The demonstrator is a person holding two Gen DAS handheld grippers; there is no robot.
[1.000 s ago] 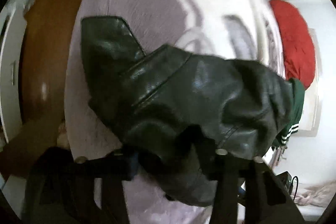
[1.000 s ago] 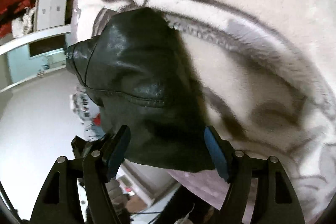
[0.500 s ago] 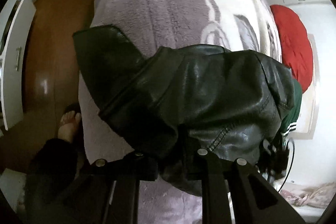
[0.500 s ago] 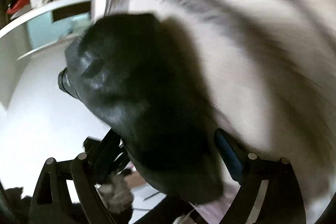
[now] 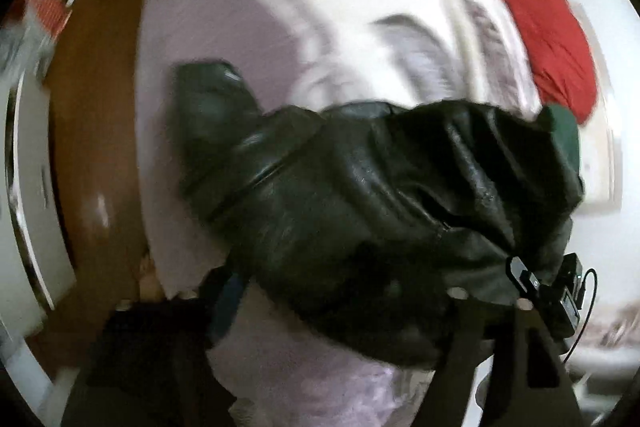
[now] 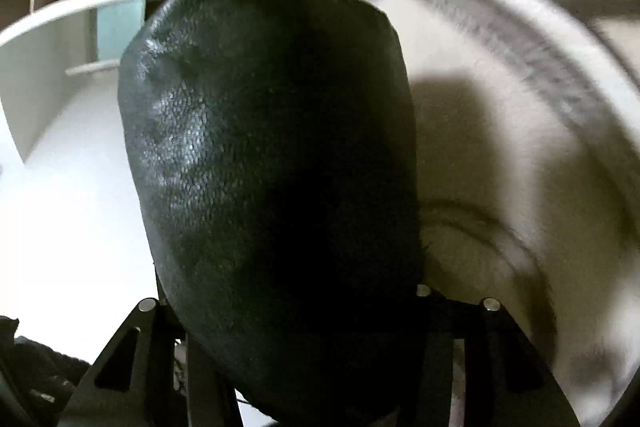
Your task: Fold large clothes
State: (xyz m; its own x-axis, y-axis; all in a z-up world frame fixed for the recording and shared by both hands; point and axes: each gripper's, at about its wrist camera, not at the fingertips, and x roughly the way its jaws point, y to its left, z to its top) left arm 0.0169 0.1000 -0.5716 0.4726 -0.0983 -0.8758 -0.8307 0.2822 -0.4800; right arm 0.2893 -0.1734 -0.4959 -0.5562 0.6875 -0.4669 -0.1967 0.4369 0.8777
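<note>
A black leather jacket [image 5: 360, 195] hangs bunched over a bed with a pale purple and white fleece blanket [image 5: 248, 11]. My left gripper [image 5: 340, 307] has its jaws spread wide, with the jacket's fold lying between and over them. In the right wrist view the jacket [image 6: 272, 155] fills the middle and covers my right gripper [image 6: 296, 359], whose jaws stand close together on the leather. The right gripper's body also shows at the jacket's right end in the left wrist view [image 5: 560, 291].
A red cushion [image 5: 548, 39] and a dark green garment [image 5: 564, 139] lie at the bed's far right. Brown wooden floor [image 5: 92, 131] and a white cabinet [image 5: 24, 187] lie to the left. A white shelf unit [image 6: 80, 39] stands left of the right gripper.
My left gripper's jaws have spread apart after being closed on the jacket. My right gripper's jaws have closed in on the leather, and the jacket has lifted closer to that camera.
</note>
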